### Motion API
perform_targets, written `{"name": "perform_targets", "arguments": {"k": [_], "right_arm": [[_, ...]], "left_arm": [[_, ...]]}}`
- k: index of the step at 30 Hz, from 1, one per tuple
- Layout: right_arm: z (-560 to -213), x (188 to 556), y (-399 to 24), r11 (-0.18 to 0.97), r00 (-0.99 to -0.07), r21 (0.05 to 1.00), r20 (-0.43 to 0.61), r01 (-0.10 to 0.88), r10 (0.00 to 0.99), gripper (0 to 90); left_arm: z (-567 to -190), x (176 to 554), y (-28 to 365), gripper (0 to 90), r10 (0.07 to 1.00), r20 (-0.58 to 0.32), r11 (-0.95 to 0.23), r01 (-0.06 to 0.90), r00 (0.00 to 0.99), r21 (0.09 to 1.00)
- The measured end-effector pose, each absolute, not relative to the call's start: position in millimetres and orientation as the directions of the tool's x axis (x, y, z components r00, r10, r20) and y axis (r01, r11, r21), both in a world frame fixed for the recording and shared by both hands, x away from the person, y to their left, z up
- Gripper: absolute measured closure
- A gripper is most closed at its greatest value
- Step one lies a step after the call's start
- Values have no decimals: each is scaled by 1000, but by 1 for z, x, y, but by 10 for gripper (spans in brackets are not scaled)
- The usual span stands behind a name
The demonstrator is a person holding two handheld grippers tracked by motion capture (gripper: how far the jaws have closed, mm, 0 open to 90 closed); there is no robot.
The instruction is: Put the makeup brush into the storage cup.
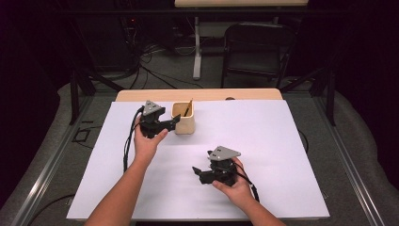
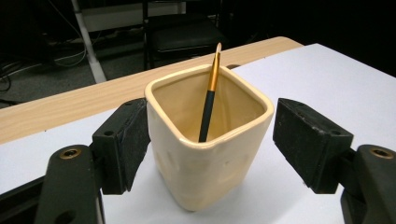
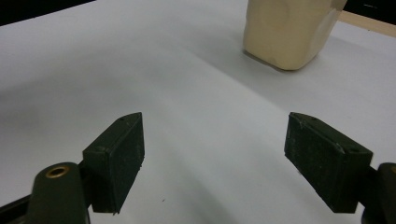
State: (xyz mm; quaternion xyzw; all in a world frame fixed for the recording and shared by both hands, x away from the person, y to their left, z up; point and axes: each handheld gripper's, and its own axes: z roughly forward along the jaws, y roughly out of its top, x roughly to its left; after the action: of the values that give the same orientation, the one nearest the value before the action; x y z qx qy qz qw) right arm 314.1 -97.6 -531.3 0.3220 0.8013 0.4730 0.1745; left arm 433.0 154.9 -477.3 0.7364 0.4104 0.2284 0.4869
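Note:
A cream ceramic cup [image 1: 183,123] with rounded square walls stands upright on the white sheet [image 1: 273,141] near the back left. A thin brush [image 1: 188,108] with a black and gold handle leans inside it. My left gripper [image 1: 173,122] reaches the cup from the left. In the left gripper view the cup [image 2: 205,158] sits between the jaws of the left gripper [image 2: 212,140], with a gap at the right pad, and the brush [image 2: 209,102] stands in it. My right gripper [image 1: 196,172] hovers open over bare sheet near the front. The right gripper view shows the right gripper [image 3: 215,158] holding nothing, the cup [image 3: 289,32] farther off.
The wooden table edge [image 1: 202,94] runs behind the white sheet. A black folding chair [image 1: 256,47] and a table leg [image 1: 197,52] stand beyond on the floor. Cables trail from the left gripper along the sheet's left side [image 1: 127,146].

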Motion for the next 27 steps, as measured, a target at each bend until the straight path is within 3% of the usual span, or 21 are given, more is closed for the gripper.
{"name": "perform_targets", "arguments": {"k": [27], "right_arm": [[-531, 314, -99, 345, -726, 870, 23, 353, 687, 196]], "left_arm": [[-478, 396, 166, 274, 805, -40, -203, 337, 593, 920]]}}
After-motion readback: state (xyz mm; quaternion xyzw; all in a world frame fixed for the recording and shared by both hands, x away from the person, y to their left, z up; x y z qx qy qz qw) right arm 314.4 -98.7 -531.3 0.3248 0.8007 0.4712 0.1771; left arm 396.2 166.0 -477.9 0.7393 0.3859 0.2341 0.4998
